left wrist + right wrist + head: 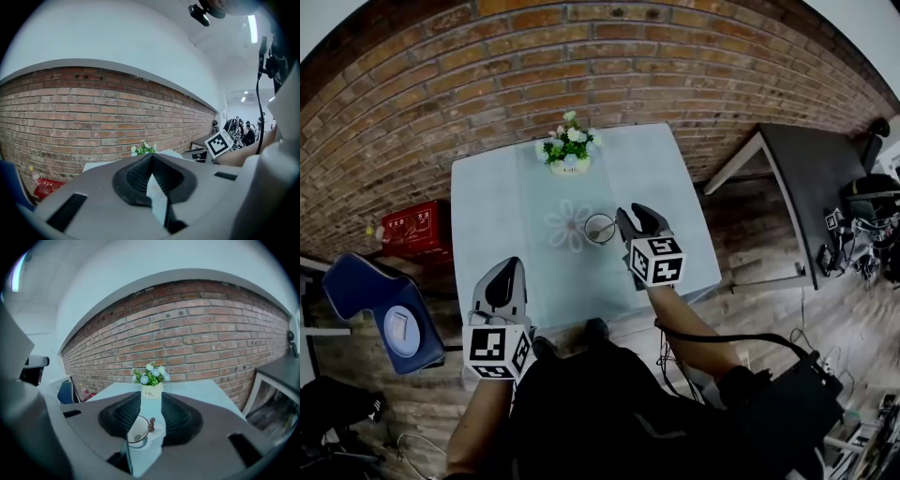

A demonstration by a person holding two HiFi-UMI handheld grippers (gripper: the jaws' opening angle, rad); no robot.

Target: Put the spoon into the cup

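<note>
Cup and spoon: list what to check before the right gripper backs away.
1. Spoon in the cup: ok, its handle end shows at the rim.
2. Cup upright on the table: ok.
3. Right gripper jaws apart, holding nothing: ok.
4. Right gripper clear of the cup's rim: cannot tell, it sits close beside it.
5. Left gripper jaws together, empty, away from the cup: ok.
6. Flower pot apart from the cup: ok.

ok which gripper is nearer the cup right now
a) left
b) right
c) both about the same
b: in the head view the right gripper sits just beside the cup over the table, while the left gripper hangs back at the table's near edge.
</note>
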